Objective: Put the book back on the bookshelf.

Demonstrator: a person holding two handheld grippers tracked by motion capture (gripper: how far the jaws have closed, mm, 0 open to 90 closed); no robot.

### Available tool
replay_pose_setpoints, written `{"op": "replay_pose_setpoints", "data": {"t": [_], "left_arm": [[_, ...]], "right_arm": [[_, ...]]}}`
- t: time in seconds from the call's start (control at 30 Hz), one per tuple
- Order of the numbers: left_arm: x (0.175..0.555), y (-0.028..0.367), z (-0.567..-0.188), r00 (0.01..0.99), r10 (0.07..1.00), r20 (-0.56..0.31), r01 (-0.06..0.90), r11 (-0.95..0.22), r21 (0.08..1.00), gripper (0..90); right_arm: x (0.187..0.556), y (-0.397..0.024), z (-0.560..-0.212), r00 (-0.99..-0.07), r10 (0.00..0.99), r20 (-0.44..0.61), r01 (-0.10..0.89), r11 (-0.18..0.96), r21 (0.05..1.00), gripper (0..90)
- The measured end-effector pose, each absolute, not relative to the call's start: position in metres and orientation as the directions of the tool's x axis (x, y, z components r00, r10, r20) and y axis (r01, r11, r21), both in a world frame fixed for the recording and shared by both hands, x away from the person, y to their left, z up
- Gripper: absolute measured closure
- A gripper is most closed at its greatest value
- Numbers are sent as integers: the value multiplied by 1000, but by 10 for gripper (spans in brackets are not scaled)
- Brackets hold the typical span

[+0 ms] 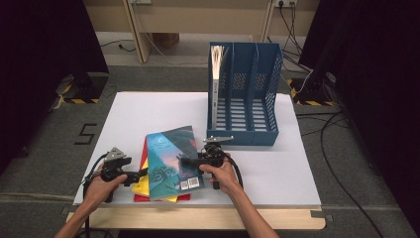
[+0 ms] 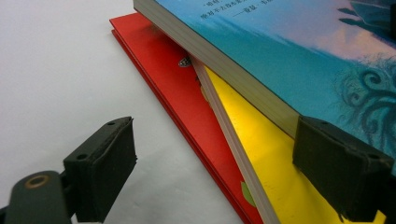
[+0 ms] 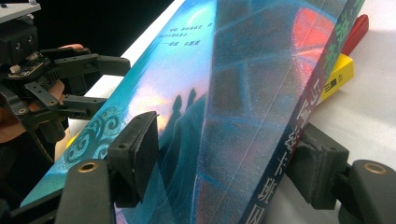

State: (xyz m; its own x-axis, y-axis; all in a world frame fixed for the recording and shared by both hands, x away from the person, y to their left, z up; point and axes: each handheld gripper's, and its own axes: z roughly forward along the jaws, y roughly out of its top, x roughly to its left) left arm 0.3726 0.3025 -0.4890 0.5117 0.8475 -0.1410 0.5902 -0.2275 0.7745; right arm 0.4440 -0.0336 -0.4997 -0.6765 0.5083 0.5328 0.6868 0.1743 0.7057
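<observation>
From my left claw [image 2: 215, 172] cam: jaws apart, nothing pinched. Right pad sits against the blue book's [image 2: 280, 51] page edge; yellow book [image 2: 266, 154] runs between the pads, red book [image 2: 168, 79] underneath, white table [image 2: 56, 70] by the left pad.

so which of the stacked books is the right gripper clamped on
The teal book on top: the right gripper pinches its spine edge. The yellow book and red book lie flat beneath.

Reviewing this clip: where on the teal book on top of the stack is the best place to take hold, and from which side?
Probably the spine edge of the teal book, taken from its right. It lies tilted on the yellow book and the red book, so that edge is lifted and one jaw can slip beneath. The right gripper already clamps there, cover and underside.
</observation>
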Motion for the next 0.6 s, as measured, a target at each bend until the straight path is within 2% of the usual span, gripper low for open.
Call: {"op": "replay_pose_setpoints", "data": {"t": [0.17,0.33,0.4,0.5,0.6], "left_arm": [[373,303,-489,508,849,-145,593,-223,773,116],[373,307,-490,505,851,-147,600,-223,768,76],[373,307,-490,504,851,-147,600,-222,769,74],[374,308,-490,502,852,-148,602,-221,767,61],[373,307,-490,504,854,-132,595,-232,769,63]], "right_arm": [[444,-33,-499,-684,513,518,677,183,713,326],[437,-30,-482,-755,516,405,579,235,781,377],[435,-29,-476,-771,504,390,556,232,798,385],[435,-28,-473,-774,493,396,555,230,799,393],[438,-27,-476,-760,473,445,591,217,777,401]]}}
